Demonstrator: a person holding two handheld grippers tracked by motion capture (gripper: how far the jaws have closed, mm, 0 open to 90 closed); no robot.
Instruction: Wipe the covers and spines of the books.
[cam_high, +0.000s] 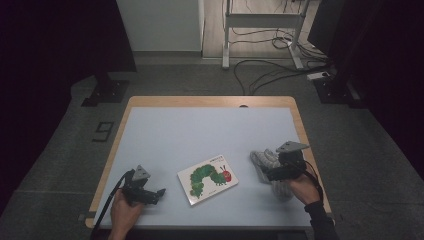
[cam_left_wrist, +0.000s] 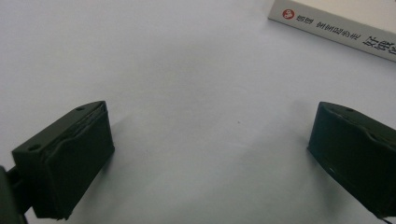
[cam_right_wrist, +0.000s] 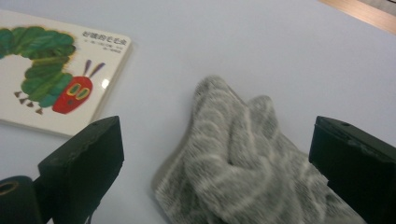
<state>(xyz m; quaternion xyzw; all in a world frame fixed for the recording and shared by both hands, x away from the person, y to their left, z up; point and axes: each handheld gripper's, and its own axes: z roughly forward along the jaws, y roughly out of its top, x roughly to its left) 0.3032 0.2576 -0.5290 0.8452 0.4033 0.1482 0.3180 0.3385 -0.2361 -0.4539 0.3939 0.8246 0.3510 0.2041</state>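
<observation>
Two grippers, jaws spread: right gripper (cam_high: 278, 172) straddles the grey sock (cam_right_wrist: 243, 158) for a grab; left gripper (cam_high: 161, 192) waits near the book (cam_high: 207, 178).

left gripper (cam_high: 159, 192): black body, grey three-cornered plate on top, black cable trailing back | right gripper (cam_high: 266, 173): black, same grey plate, thin black cable | jaws: blocky matte black, small screw holes on top | right arm: dark sleeve (cam_high: 322, 222) at the wrist
</observation>
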